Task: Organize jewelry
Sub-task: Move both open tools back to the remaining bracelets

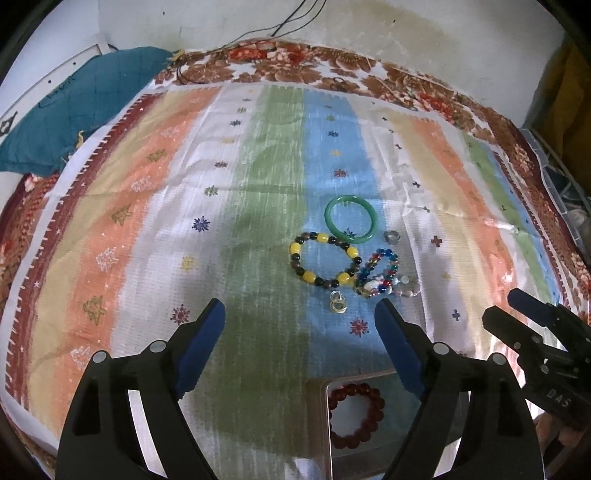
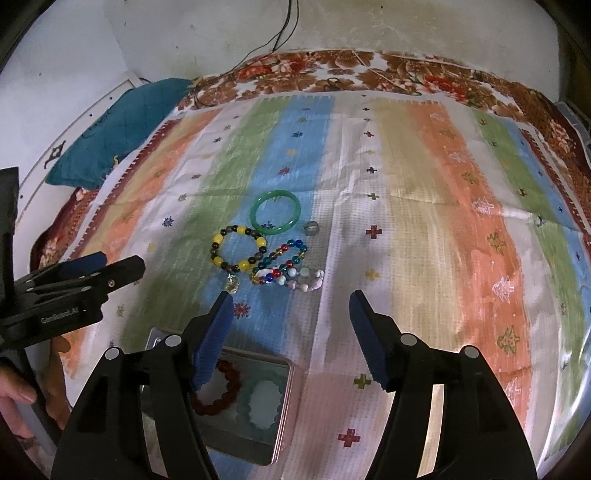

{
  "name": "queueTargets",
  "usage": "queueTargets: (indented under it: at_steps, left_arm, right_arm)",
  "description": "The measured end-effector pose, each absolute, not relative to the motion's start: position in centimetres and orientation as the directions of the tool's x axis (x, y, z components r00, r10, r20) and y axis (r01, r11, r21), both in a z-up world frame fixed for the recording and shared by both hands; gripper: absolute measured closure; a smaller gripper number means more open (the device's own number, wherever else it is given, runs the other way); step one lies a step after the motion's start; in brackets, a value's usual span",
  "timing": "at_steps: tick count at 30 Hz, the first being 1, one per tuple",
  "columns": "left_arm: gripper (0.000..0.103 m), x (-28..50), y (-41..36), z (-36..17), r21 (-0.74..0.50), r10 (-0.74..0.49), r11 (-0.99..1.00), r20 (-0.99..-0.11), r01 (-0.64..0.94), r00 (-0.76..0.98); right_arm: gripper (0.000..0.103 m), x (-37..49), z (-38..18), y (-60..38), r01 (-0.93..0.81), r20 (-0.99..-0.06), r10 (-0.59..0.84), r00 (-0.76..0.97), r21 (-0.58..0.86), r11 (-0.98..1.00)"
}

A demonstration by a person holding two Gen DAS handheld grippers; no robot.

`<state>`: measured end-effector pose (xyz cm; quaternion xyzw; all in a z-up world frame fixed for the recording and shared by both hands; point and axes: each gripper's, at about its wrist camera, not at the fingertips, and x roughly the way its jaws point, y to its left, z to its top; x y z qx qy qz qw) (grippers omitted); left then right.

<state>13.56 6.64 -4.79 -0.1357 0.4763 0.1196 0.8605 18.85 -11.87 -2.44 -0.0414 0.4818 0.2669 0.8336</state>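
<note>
Jewelry lies in a cluster on the striped cloth (image 1: 266, 192): a green bangle (image 1: 351, 199) (image 2: 276, 192), a yellow-and-dark bead bracelet (image 1: 320, 238) (image 2: 240, 230), a multicoloured bead bracelet (image 1: 380, 273) (image 2: 275, 275), a pale bead strand (image 1: 408, 286) (image 2: 310, 284), a silver ring (image 1: 391, 236) (image 2: 311, 228) and a small clear charm (image 1: 337, 302) (image 2: 232, 284). Nearer to me, an open tin (image 1: 325, 406) (image 2: 284, 406) holds a red bead bracelet (image 1: 369, 389) (image 2: 236, 384). My left gripper (image 1: 301, 314) (image 2: 122, 264) and right gripper (image 2: 291, 299) (image 1: 502, 304) hover open above the tin, both empty.
A teal quilted cushion (image 1: 74, 118) (image 2: 122, 133) lies at the far left. A floral bedsheet (image 1: 295, 62) borders the cloth below a pale wall with dangling black cables (image 2: 284, 26). A person's hand (image 2: 14, 395) holds the left gripper. Bare cloth spreads to the right.
</note>
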Motion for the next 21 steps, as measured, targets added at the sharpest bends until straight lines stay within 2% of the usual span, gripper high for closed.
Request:
queueTargets:
  at_steps: [10, 21]
  left_arm:
    - [0.017, 15.2, 6.2, -5.1, -0.065, 0.112, 0.947, -0.85, -0.314, 0.515]
    - [0.017, 17.0, 6.4, -6.5, -0.073, 0.091, 0.949, -0.867, -0.306, 0.489]
  right_arm:
    - [0.037, 20.0, -3.5, -11.0, -0.49, -0.835, 0.397, 0.382, 0.181, 0.853]
    - [0.037, 22.1, -5.5, -10.2, -0.489, -0.853, 0.394, 0.343, 0.196, 0.85]
